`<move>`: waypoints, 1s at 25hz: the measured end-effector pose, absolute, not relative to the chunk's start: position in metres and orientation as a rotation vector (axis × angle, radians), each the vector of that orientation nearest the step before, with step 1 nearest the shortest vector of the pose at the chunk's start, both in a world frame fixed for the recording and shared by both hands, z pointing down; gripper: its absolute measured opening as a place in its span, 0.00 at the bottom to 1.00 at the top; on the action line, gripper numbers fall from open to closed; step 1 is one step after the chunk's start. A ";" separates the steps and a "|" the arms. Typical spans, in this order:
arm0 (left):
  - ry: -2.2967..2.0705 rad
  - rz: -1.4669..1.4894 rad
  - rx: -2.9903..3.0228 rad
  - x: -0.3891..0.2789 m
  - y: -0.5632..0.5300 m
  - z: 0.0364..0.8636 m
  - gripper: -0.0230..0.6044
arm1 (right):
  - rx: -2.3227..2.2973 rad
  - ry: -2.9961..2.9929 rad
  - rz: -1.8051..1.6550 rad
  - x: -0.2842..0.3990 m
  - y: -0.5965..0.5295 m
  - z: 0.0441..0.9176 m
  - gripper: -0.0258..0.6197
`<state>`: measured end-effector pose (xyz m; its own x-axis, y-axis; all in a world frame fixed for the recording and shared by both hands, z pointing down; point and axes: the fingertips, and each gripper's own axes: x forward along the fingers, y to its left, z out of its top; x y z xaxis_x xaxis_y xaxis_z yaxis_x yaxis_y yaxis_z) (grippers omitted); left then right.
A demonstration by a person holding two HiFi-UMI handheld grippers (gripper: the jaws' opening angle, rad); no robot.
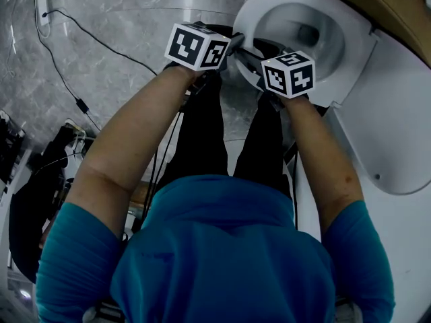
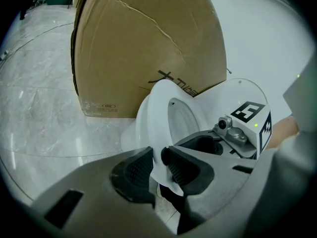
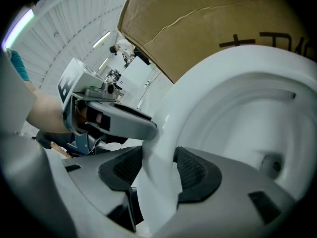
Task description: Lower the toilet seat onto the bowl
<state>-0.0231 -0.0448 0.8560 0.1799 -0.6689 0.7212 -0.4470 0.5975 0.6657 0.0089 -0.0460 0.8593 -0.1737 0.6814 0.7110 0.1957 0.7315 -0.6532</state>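
The white toilet seat (image 1: 269, 5) rings the bowl (image 1: 306, 29) at the top right of the head view. Both grippers pinch its near rim side by side. My left gripper (image 1: 237, 46) is shut on the thin seat edge (image 2: 159, 133), with its pads (image 2: 184, 166) pressed on both faces. My right gripper (image 1: 254, 64) grips the same rim (image 3: 163, 148) just to the right, with the seat between its pads (image 3: 195, 170). Each gripper shows in the other's view: the right gripper (image 2: 233, 133) and the left gripper (image 3: 116, 115). Whether the seat rests on the bowl I cannot tell.
A large brown cardboard box (image 2: 143, 43) stands directly behind the toilet. A broad white panel (image 1: 394, 126) lies to the right of the bowl. Black cables (image 1: 81, 103) trail over the grey marble floor at the left, near dark gear (image 1: 30, 200). My legs (image 1: 202, 133) stand in front of the bowl.
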 end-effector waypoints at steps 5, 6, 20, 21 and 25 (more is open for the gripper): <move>-1.445 -0.200 0.993 -0.023 -0.044 0.868 0.19 | -0.687 -1.720 0.470 0.009 -0.046 0.871 0.38; -1.444 -0.198 0.990 -0.023 -0.044 0.871 0.19 | -0.686 -1.717 0.463 0.009 -0.046 0.874 0.38; -1.416 -0.135 0.986 -0.021 -0.046 0.901 0.20 | -0.653 -1.693 0.370 0.011 -0.046 0.902 0.38; -1.416 -0.137 0.989 -0.021 -0.046 0.901 0.20 | -0.654 -1.695 0.370 0.011 -0.046 0.902 0.38; -1.413 -0.135 0.996 -0.021 -0.047 0.903 0.21 | -0.653 -1.703 0.373 0.011 -0.047 0.904 0.38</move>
